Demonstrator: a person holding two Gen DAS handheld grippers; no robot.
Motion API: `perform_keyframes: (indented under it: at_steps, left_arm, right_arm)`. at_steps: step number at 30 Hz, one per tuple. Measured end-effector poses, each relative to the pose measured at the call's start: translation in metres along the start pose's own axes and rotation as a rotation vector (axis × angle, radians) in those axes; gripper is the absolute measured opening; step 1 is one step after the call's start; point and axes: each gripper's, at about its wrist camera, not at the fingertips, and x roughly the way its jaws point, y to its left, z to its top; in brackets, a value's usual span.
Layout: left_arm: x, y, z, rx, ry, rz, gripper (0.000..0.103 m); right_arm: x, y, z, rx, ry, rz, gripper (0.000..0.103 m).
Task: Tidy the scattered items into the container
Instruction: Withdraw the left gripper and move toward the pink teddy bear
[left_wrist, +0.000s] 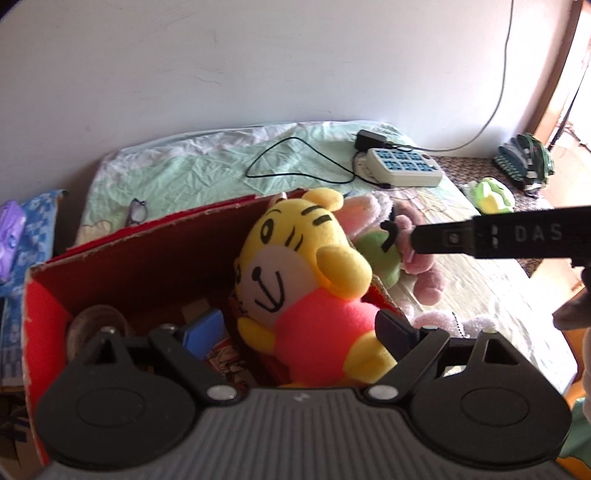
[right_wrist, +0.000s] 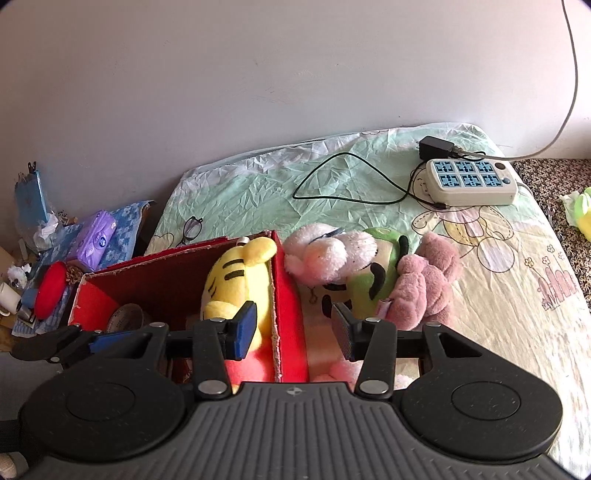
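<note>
Right wrist view: right claw (right_wrist: 293, 332) tilted down, half-spread, empty, straddling red box (right_wrist: 291, 295) wall; left claw (left_wrist: 295, 332) wide, empty.

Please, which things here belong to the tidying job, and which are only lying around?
Belong to the job:
- red box
- yellow tiger plush, already in the box
- pink plush, green plush and mauve plush, on the bed beside the box

Only lying around:
- power strip
- black charger
- glasses
- purple tissue pack

The tiger toy (right_wrist: 236, 284) sits in the box (right_wrist: 286, 302); other plush toys (right_wrist: 369, 269) lie right of it.
</note>
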Motion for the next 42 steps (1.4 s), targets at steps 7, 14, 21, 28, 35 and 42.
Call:
perform_keyframes:
  at_steps: [7,14,21,28,35,42]
  left_arm:
    - [-0.013,-0.027,-0.004,-0.037,-0.027,0.135,0.088]
    - [-0.032,-0.057,-0.013,-0.067,-0.058,0.173,0.088]
    - [-0.033,-0.107,-0.028,-0.039,-0.054,0.114,0.088]
    - [-0.008,-0.16,-0.047,-0.014,0.03,0.101,0.088]
    - [0.031,-0.179,-0.068,-0.039,0.137,0.078,0.088]
    - [0.054,-0.194,-0.094,0.027,0.173,0.063,0.088]
  right_arm:
    - [-0.01,-0.031,-0.012,-0.011,0.019,0.011,0.048]
    - [-0.02,-0.085,-0.023,0.013,0.049,0.008,0.048]
    - [-0.017,-0.121,-0.034,0.021,0.107,0.053,0.048]
    - [-0.01,-0.139,-0.047,-0.004,0.167,0.108,0.048]
    - [0.0,-0.153,-0.06,0.009,0.227,0.141,0.048]
    - [0.008,-0.175,-0.071,0.033,0.27,0.143,0.048]
